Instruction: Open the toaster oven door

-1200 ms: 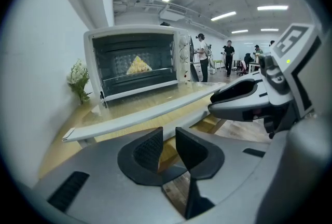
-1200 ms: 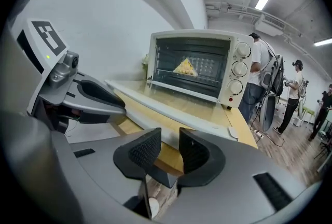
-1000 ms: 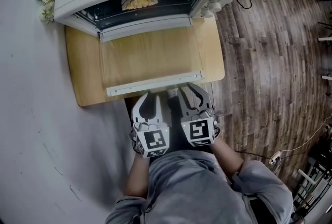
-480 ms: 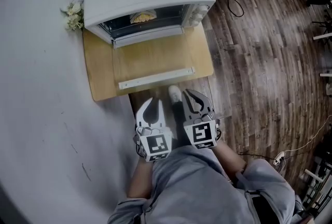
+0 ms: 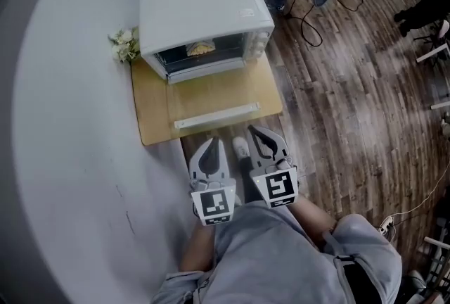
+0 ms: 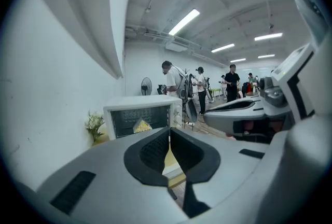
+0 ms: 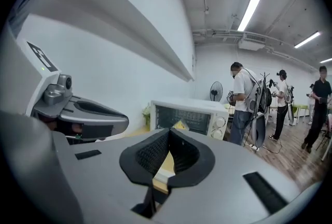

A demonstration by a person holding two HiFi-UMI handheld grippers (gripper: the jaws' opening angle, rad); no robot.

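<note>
The white toaster oven (image 5: 207, 21) stands on a wooden board (image 5: 151, 112). Its glass door (image 5: 211, 93) hangs fully open and lies flat, with the handle bar (image 5: 216, 116) towards me. A yellow piece of food (image 5: 201, 49) sits inside. My left gripper (image 5: 214, 143) and right gripper (image 5: 255, 131) are side by side, short of the handle and apart from it. Their jaws have just been closing and now both are shut, with nothing between them. In the left gripper view the oven (image 6: 142, 116) shows beyond the closed tips (image 6: 169, 134). The right gripper view shows the oven (image 7: 189, 114) the same way.
A small bunch of flowers (image 5: 124, 44) lies at the oven's left. Left of the board runs a pale wall or floor surface (image 5: 77, 155). To the right is wood flooring (image 5: 351, 98) with cables. Several people and a fan stand behind the oven (image 7: 244, 98). A shoe (image 5: 240, 148) shows between the grippers.
Both grippers have risen and drawn back from the door handle, and their jaws have gone from open to shut. The oven now looks smaller and farther off.
</note>
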